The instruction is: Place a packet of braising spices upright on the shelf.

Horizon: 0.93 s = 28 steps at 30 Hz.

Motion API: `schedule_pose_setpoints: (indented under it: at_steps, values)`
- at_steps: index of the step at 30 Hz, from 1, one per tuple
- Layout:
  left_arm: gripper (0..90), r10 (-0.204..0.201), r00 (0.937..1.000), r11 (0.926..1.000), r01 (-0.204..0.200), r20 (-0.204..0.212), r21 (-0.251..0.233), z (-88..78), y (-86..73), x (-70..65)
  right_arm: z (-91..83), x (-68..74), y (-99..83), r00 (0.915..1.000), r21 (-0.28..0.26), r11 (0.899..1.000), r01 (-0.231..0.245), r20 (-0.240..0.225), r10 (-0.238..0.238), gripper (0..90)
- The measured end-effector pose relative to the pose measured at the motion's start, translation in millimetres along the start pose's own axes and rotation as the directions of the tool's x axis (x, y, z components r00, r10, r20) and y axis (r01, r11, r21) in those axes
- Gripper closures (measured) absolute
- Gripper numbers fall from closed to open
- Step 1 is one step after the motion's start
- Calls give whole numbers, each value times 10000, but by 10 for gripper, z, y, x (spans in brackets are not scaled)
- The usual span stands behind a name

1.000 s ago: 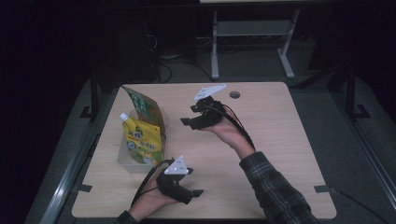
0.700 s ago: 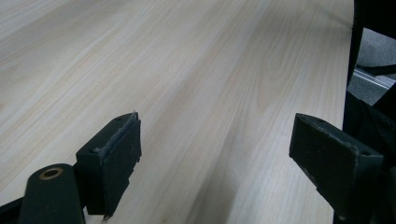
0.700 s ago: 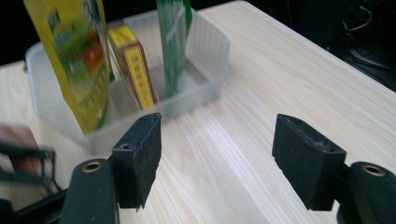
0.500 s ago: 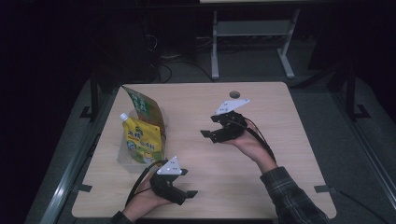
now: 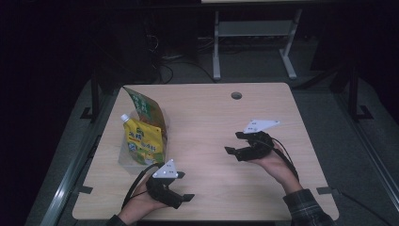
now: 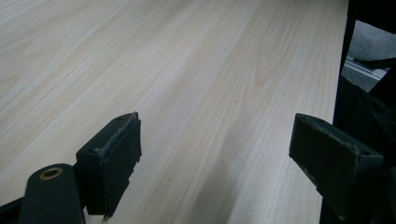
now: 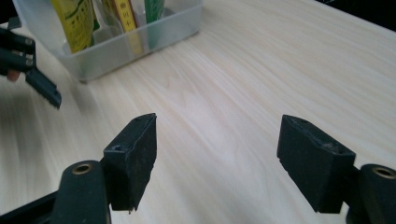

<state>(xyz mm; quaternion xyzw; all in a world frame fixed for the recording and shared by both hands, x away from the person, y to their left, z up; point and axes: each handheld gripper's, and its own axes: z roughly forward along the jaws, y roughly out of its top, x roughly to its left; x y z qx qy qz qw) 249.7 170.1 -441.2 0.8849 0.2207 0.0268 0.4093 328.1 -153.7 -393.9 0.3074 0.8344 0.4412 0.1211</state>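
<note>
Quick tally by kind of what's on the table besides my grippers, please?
Clear plastic bin: 1
Yellow spouted pouch: 1
Green and orange packet: 1
Total: 3

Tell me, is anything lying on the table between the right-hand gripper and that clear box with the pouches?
No. In the high view the stretch from the right gripper to the clear box is bare wooden table; the right gripper view shows the same, its open jaws empty.

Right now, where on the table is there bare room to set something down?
Bare wood spans between the clear bin and the right gripper, and back toward the cable hole. It is crowded at the left edge, where the bin's pouches stand beside the left gripper.
</note>
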Motion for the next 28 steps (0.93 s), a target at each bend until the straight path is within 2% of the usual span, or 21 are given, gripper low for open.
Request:
schedule_pose_setpoints:
  at_steps: [2,3,10,11,12,16,22,23,28]
  values:
    - [163,-12,10000,10000,12,-3,-16,0,-3,0,-27,0,-42,10000,38,10000,-54,-20,54,276]
    - [163,20,10000,10000,-20,-10,16,-3,-4,5,-87,1,-146,9999,103,9999,-80,106,79,276]
    - [163,68,10000,9999,-67,-17,121,-15,-11,18,-211,19,-465,9991,472,9985,-274,337,259,276]
    - [163,68,10000,9999,-67,-17,121,-15,-11,18,-211,19,-465,9991,472,9985,-274,337,259,276]
    - [163,78,10000,9999,-78,-19,121,-18,-10,19,-251,22,-554,9985,529,9977,-412,388,392,274]
    - [163,120,9999,9999,-120,-28,120,-17,-12,21,-323,24,-690,9972,544,9970,-542,550,512,270]
    - [163,238,9997,9996,-238,5,160,30,-27,8,-377,-11,-831,9951,636,9947,-810,623,770,270]
    - [164,376,9993,9991,-376,-25,203,45,-23,3,-378,-22,-843,9947,628,9946,-827,658,786,267]
    - [163,384,9993,9991,-384,17,160,55,-16,-2,-383,-38,-865,9936,563,9938,-957,653,920,255]
